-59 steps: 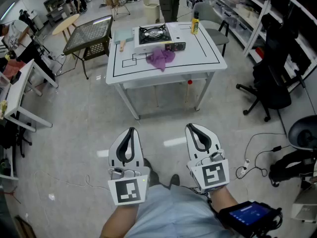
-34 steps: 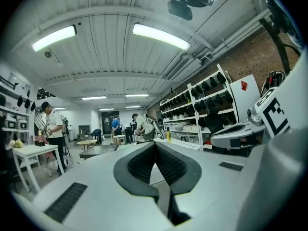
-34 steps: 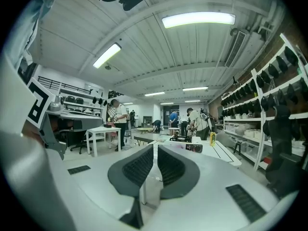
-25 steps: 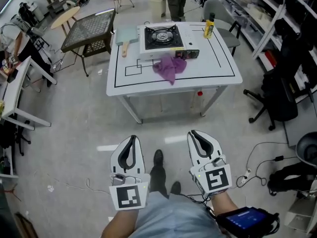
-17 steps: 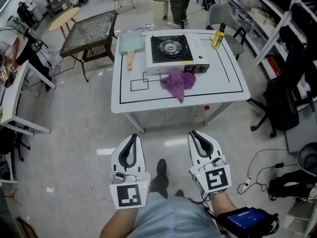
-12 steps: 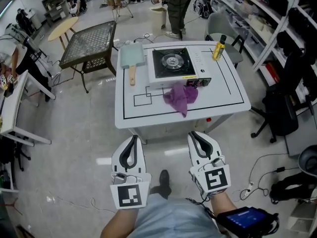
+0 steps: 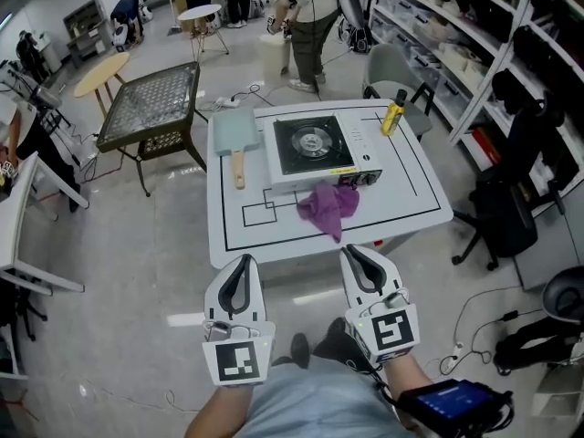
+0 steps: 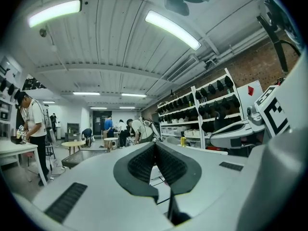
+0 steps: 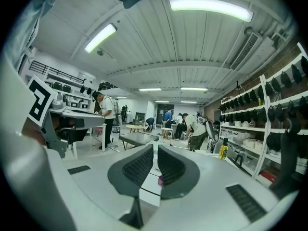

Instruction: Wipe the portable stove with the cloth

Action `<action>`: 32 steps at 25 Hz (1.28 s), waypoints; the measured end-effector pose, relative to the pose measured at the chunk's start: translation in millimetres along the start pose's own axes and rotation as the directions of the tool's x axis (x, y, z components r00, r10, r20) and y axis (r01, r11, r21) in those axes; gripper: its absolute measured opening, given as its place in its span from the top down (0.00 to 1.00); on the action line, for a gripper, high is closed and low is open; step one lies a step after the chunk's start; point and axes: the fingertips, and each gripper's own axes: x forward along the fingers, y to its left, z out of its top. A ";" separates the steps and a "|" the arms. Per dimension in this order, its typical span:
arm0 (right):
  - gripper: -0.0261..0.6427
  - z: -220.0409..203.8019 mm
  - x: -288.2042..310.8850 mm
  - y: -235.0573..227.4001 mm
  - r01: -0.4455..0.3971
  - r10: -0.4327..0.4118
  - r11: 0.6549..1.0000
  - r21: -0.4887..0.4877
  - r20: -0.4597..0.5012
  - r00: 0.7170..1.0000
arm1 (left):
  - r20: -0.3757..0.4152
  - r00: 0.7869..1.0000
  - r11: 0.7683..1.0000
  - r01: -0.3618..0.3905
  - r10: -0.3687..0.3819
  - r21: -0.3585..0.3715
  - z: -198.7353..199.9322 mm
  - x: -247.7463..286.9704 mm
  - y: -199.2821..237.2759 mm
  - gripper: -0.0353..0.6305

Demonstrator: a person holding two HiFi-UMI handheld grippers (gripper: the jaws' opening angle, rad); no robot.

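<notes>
two grippers, both empty, hang short of the near edge of the table (image 7: 411,199); on your left, the left gripper (image 7: 242,265) has its jaws pressed together on nothing; beyond it, on the table's left part, lies a pale green board (image 7: 234,133) with a wooden handle, no concern of yours; next comes the portable stove (image 7: 313,150), set square to the table, burner up, knob face toward you; just in front of it, seemingly touching its front edge, the purple cloth (image 7: 330,208) lies in a crumpled heap on the marked lines; by the look of it the cloth is light, limp and easy to bunch, so pinch a raised fold near the top of the heap rather than a flat hem, and expect it to drape and drag; the stove looks stiff and likely heavy enough to stay put under a light wipe; your right gripper (image 7: 352,254) is the nearer to the cloth, jaws clenched with nothing between them, so they must part first; furthest right, a yellow bottle (image 7: 393,115) stands near the far edge, well apart from the cloth.
</notes>
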 end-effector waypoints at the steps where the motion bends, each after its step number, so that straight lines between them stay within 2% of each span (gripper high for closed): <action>1: 0.88 -2.8 3.1 -0.7 -0.002 0.002 1.000 0.000 -0.006 1.000 | -0.007 1.000 1.000 0.002 -0.002 -0.005 -4.2 2.9 0.3 0.92; 11: 0.88 -34.0 43.4 -28.8 -0.012 0.015 0.999 0.053 -0.054 0.998 | -0.059 0.998 1.000 0.014 -0.013 0.005 -24.9 54.3 -0.8 0.92; 20: 0.88 -55.2 114.1 -92.5 -0.039 0.046 0.992 0.118 -0.057 0.997 | -0.122 0.993 0.999 0.009 -0.004 0.038 -38.8 147.9 -9.1 0.92; 27: 0.88 -35.5 172.0 -153.6 -0.077 0.078 0.989 0.125 -0.010 0.997 | -0.097 0.995 0.997 -0.026 0.034 0.077 -18.7 226.9 -12.1 0.92; 32: 0.88 -15.5 198.0 -179.8 -0.118 0.117 0.987 0.111 0.017 0.993 | -0.059 0.996 0.994 -0.067 0.072 0.086 0.9 256.8 -9.7 0.92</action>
